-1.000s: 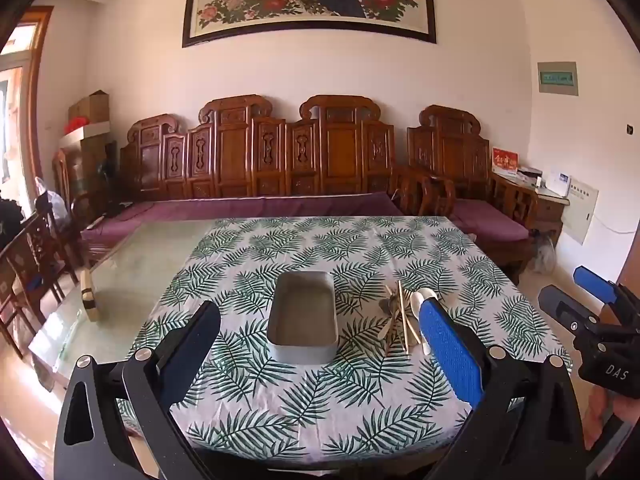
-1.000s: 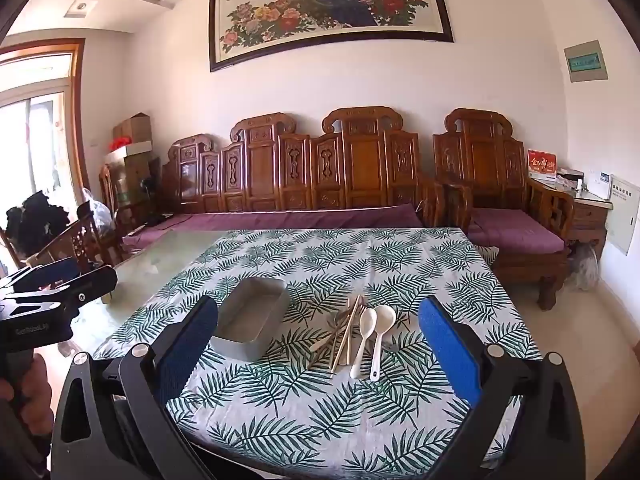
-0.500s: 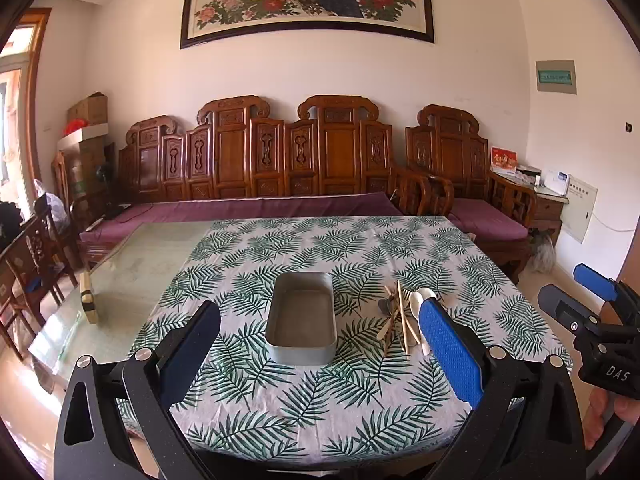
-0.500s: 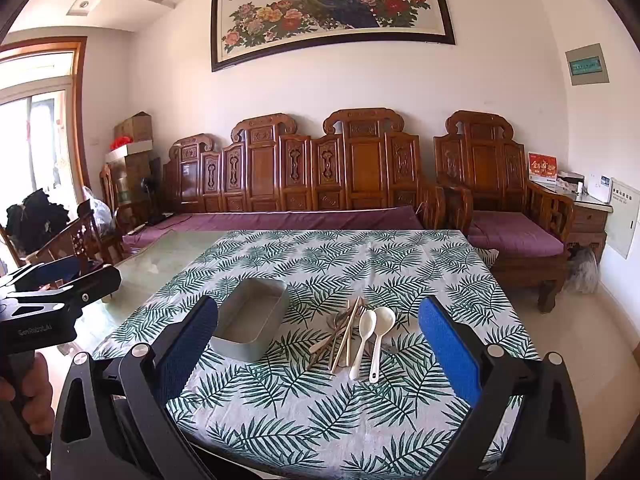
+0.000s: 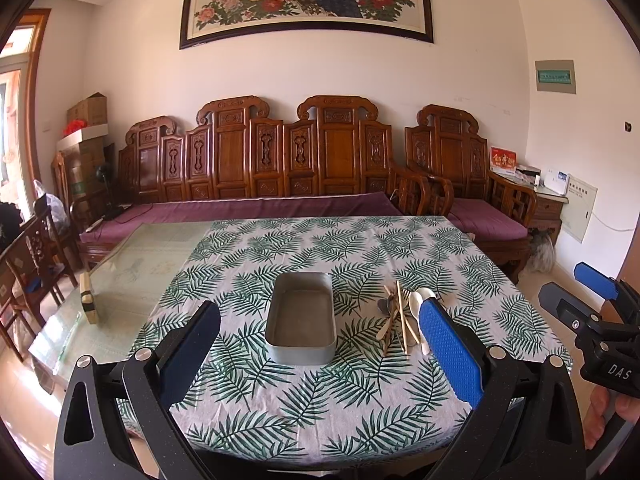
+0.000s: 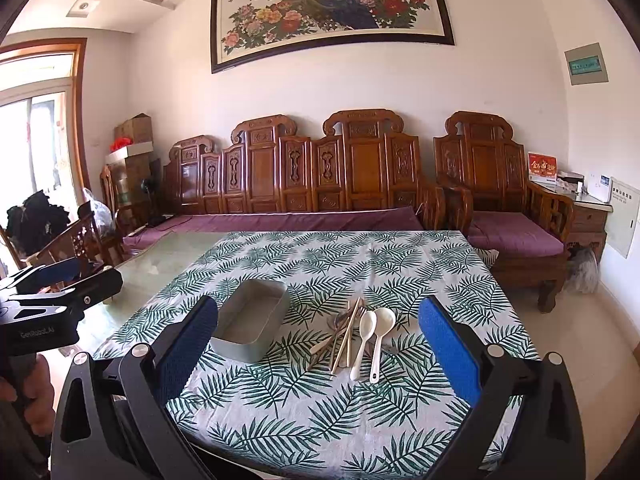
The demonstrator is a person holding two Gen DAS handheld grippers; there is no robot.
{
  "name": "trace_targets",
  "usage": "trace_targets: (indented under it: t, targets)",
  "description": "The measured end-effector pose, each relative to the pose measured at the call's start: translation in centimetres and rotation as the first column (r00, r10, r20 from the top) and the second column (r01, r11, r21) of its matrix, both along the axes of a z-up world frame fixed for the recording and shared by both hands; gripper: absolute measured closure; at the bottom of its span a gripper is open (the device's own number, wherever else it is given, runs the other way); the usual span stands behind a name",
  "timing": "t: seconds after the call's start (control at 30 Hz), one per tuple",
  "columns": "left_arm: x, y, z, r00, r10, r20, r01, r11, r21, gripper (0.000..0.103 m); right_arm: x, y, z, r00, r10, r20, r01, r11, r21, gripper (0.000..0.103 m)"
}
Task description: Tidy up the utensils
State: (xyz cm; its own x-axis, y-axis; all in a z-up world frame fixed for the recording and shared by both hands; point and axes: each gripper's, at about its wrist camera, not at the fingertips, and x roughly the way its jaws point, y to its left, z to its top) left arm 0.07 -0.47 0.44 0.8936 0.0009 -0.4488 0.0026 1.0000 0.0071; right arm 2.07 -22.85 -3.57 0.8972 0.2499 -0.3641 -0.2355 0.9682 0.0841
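Still at the near edge of the desk (image 5: pixel 132 280), short of everything on the leaf-print cloth (image 6: pixel 360 264). Left tongs (image 5: pixel 320 352) spread wide, holding nothing, aimed so that the grey tin tray (image 5: pixel 301 320) sits framed between the two pads. Right tongs (image 6: pixel 320 354) likewise spread wide and bare, aimed at the utensil pile (image 6: pixel 352 334). Sensible split, most likely: one tool lined up on the container, the other on what goes into it.

Pile lies just right of the tray, near but not touching: two white spoons (image 6: pixel 374 332) side by side, bowls away from the camera, with wooden chopsticks (image 6: pixel 346 334) crossed over darker metal pieces just left of the spoons. Heaped and overlapping, so probably a matter of peeling off an outer spoon first rather than digging into the tangle. Tray empty, long side running away from the viewer. Nothing sorted yet.

Against the views of a second ago, very little changed: tray and pile lie as before, both tongs gape as wide as before. Only a slight drift of both cameras, with the tray a shade more central for the left one.
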Motion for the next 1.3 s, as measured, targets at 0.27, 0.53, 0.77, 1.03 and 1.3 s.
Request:
trace_targets:
  t: [0.27,0.53,0.77,1.03,1.3]
  targets:
    - [-0.3,-0.3,0.2,1.000,-0.013,0.007,0.013,1.000,0.003,0.006,-0.1,0.0,0.4,1.000,0.001,0.002,-0.001,1.000,0.002,0.003]
    - [-0.5,-0.2,0.5,1.000,-0.017,0.010,0.017,1.000,0.004,0.006,-0.4,0.1,1.0,1.000,0.002,0.004,-0.002,1.000,0.003,0.003]
    - [-0.5,-0.3,0.5,1.000,-0.017,0.011,0.017,1.000,0.006,0.006,-0.4,0.1,1.2,1.000,0.002,0.005,-0.002,1.000,0.004,0.003]
    - [-0.5,-0.4,0.5,1.000,-0.018,0.011,0.018,1.000,0.005,0.006,-0.4,0.1,1.1,1.000,0.003,0.005,-0.003,1.000,0.004,0.003]
    - [-0.5,-0.4,0.5,1.000,-0.018,0.009,0.018,1.000,0.005,0.006,-0.4,0.1,1.2,1.000,0.002,0.005,-0.002,1.000,0.005,0.003]
